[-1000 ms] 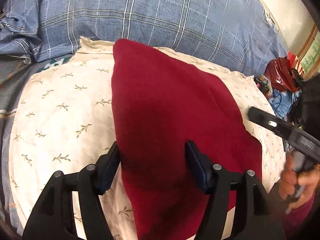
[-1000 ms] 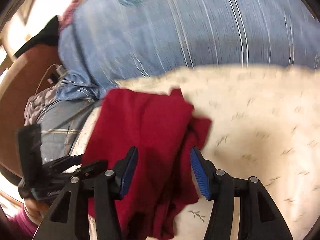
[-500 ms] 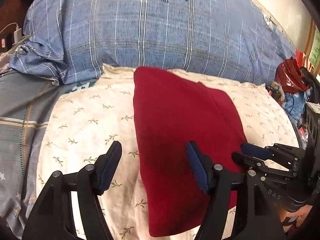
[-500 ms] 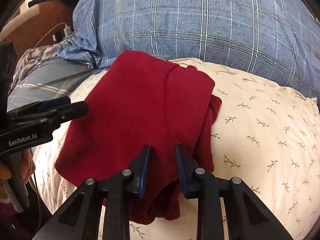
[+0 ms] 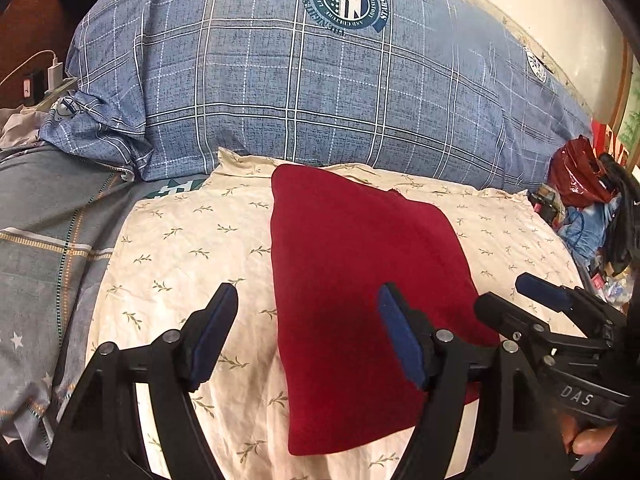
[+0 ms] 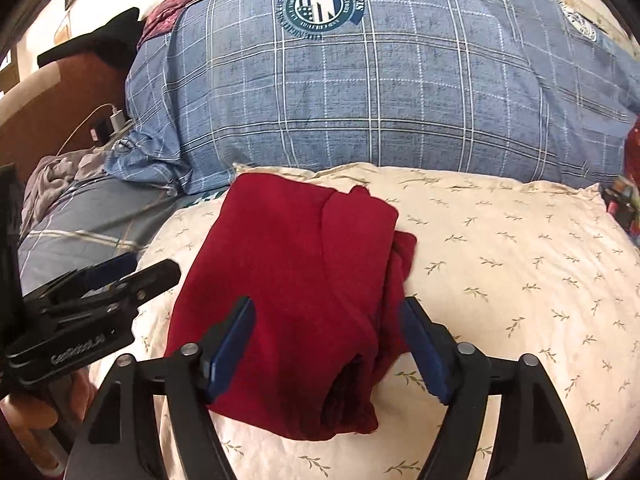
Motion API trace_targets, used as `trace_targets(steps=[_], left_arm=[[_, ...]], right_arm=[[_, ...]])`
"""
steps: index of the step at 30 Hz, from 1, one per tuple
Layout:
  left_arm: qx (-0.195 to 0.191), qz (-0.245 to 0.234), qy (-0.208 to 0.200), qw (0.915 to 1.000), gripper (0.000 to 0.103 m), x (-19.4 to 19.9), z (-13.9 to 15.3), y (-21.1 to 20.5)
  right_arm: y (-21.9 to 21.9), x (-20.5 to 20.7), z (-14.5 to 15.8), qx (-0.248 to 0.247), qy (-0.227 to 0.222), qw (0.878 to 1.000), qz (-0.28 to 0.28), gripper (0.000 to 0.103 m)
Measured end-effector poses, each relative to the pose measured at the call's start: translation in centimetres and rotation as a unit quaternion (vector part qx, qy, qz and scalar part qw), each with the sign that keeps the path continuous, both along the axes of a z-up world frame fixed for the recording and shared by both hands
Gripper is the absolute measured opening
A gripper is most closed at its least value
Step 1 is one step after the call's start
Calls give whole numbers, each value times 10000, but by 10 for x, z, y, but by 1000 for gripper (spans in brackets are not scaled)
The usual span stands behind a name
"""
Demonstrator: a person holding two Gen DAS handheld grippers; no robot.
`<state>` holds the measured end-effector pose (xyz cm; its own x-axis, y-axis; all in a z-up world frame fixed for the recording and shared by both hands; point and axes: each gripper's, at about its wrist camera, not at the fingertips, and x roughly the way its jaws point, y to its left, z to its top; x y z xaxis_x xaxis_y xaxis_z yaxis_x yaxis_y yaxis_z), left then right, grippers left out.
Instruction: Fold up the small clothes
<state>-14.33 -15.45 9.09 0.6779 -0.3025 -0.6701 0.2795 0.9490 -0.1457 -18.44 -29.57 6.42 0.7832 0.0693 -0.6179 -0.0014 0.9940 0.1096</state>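
Bedding: cream leaf-print pillow (image 5: pixel 180 248) supports folded red fleece garment (image 5: pixel 360 280), before blue plaid pillow (image 5: pixel 320 100); left gripper (image 5: pixel 308 332) and right gripper (image 6: pixel 328 344) spread wide, empty.

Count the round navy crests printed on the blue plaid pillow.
2 on the blue plaid pillow: one crest top centre, another partly visible near its right end. Others may be hidden.

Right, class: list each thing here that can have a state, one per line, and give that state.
Red garment: folded, lying on the cream pillow, not gripped.
Left gripper: open, empty.
Right gripper: open, empty.
Charger: plugged in, cable attached.
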Motion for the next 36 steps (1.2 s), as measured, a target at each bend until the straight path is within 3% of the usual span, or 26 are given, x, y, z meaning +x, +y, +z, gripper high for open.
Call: trace_targets(steps=[9,12,36], left_arm=[[177,184,-250,9994,74,-8,8,4],[237,192,-284,9991,79,-8,9,5],[372,331,-317,9983,79,-6,5,7]], right_arm=[[3,0,4,20,-49,9998,-193,87],[4,2,3,40,-49,9998,-207,87],[9,10,-3,-12,64,9999,-114,88]])
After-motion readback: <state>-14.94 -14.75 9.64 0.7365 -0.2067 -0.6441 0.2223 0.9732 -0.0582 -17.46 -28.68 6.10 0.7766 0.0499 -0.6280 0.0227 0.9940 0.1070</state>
